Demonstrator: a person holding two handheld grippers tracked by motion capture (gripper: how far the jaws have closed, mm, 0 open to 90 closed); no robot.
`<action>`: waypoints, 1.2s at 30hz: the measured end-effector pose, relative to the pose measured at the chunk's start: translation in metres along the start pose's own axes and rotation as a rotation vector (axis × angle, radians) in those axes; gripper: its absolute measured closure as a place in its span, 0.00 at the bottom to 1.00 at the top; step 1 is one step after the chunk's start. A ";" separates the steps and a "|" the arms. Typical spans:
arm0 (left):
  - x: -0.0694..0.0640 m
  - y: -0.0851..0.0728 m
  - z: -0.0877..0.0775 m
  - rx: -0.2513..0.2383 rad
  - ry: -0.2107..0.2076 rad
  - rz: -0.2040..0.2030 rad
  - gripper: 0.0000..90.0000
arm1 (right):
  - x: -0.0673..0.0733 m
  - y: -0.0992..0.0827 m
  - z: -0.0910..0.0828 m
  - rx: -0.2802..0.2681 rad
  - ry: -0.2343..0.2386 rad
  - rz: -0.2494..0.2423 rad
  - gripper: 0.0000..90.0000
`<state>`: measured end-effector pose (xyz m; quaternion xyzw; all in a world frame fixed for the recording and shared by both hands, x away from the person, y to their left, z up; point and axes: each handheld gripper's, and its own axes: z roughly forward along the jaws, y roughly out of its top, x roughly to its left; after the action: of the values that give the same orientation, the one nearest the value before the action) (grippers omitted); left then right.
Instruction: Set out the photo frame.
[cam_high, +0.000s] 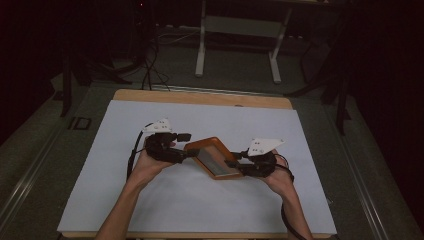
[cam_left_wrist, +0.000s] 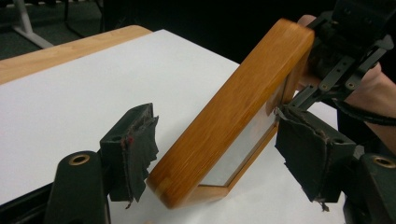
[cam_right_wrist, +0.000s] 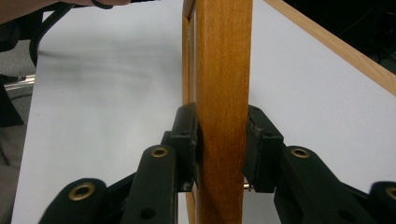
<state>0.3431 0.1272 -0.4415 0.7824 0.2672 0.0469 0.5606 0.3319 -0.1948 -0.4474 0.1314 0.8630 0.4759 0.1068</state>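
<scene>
A wooden picture frame (cam_high: 212, 157) with a pale glass front is held tilted above the white sheet. My right gripper (cam_high: 233, 163) is shut on its right end. In the right gripper view the pads (cam_right_wrist: 187, 135) press on both faces of the frame (cam_right_wrist: 223, 70), which stands on edge. My left gripper (cam_high: 186, 146) is open at the frame's left end. The left gripper view shows that end of the frame (cam_left_wrist: 233, 116) between the jaws of my left gripper (cam_left_wrist: 219, 154), with small gaps beside the torn black pads (cam_left_wrist: 137, 149). Beyond it, my right gripper (cam_left_wrist: 336, 60) grips the far end.
A white sheet (cam_high: 200, 210) covers most of the wooden table (cam_high: 200, 97), leaving bare wood along the far edge. A white desk frame (cam_high: 237, 45) and cables (cam_high: 150, 65) stand on the dark floor behind. The person's forearms come in from the bottom.
</scene>
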 end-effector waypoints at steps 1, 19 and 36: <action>0.000 -0.001 0.001 0.002 0.000 0.001 0.32 | 0.000 0.000 -0.001 0.002 -0.001 0.001 0.77; -0.002 -0.017 0.035 0.055 0.009 -0.012 0.34 | -0.008 -0.009 -0.010 0.044 -0.035 0.019 0.76; -0.010 -0.032 0.059 0.105 0.025 -0.002 0.50 | -0.014 -0.017 -0.015 0.068 -0.054 0.038 0.76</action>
<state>0.3445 0.0797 -0.4900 0.8099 0.2770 0.0421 0.5153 0.3379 -0.2199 -0.4527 0.1644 0.8729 0.4444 0.1166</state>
